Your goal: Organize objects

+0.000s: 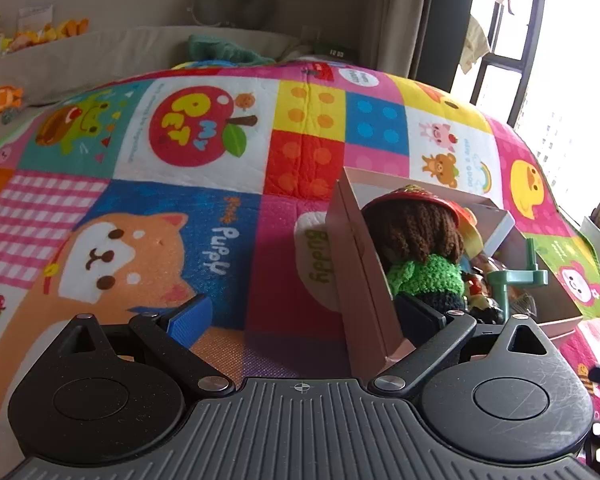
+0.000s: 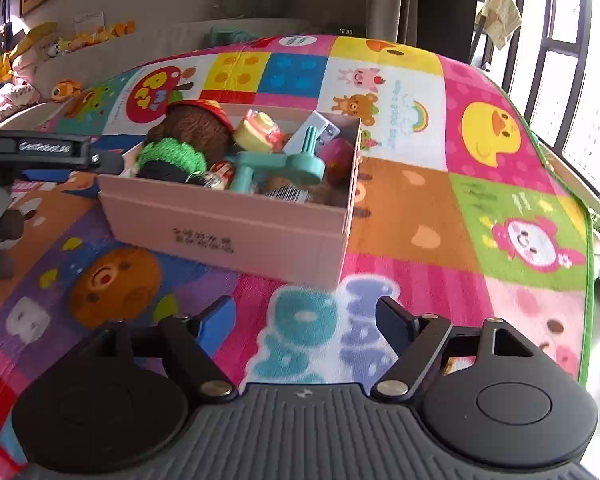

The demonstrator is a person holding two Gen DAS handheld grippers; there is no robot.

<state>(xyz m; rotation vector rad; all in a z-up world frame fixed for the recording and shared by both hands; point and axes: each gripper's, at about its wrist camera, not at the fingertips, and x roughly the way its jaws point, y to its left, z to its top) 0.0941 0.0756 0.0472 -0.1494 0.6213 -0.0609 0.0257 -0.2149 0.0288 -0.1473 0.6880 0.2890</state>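
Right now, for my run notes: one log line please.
left gripper: open astride pink box wall | right gripper: open, empty | toys boxed

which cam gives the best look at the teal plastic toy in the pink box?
Right wrist. It looks down into the pink box, so the teal plastic toy shows whole, lying on the other toys. Left wrist catches only part of it, past the crocheted doll.
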